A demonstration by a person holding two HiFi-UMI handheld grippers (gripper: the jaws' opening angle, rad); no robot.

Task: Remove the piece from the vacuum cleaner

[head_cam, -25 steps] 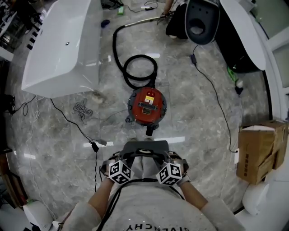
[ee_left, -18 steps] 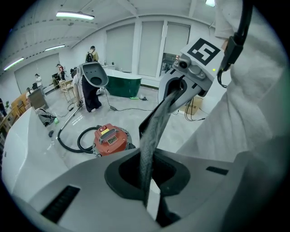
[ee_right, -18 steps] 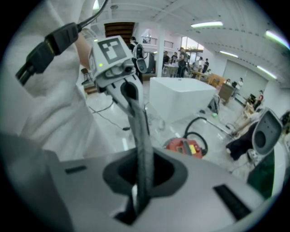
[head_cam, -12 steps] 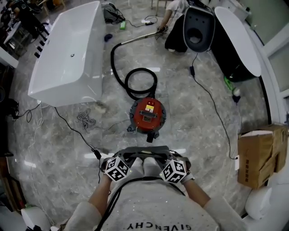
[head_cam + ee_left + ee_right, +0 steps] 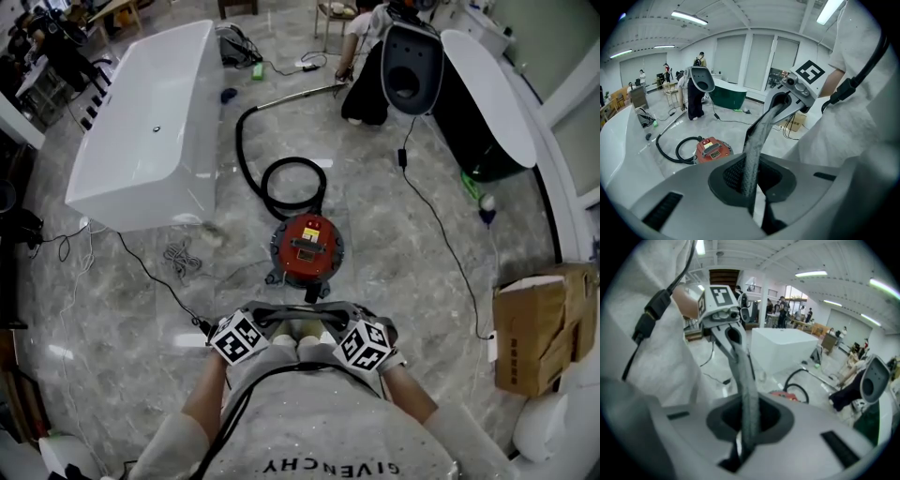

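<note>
With left claw (image 5: pixel 265 323) and right claw (image 5: pixel 335 325) clamped on the grey piece (image 5: pixel 298 312) — raise level, clear of the vacuum cleaner (image 5: pixel 307 248) at twelve o'clock.

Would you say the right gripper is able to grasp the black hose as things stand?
Probably not: the right gripper is shut on the grey piece, as is the left gripper, and the black hose lies away on the floor.

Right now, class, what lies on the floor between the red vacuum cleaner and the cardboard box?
A thin black cable crosses the marble floor between the vacuum cleaner and the cardboard box; the head view shows it.
</note>
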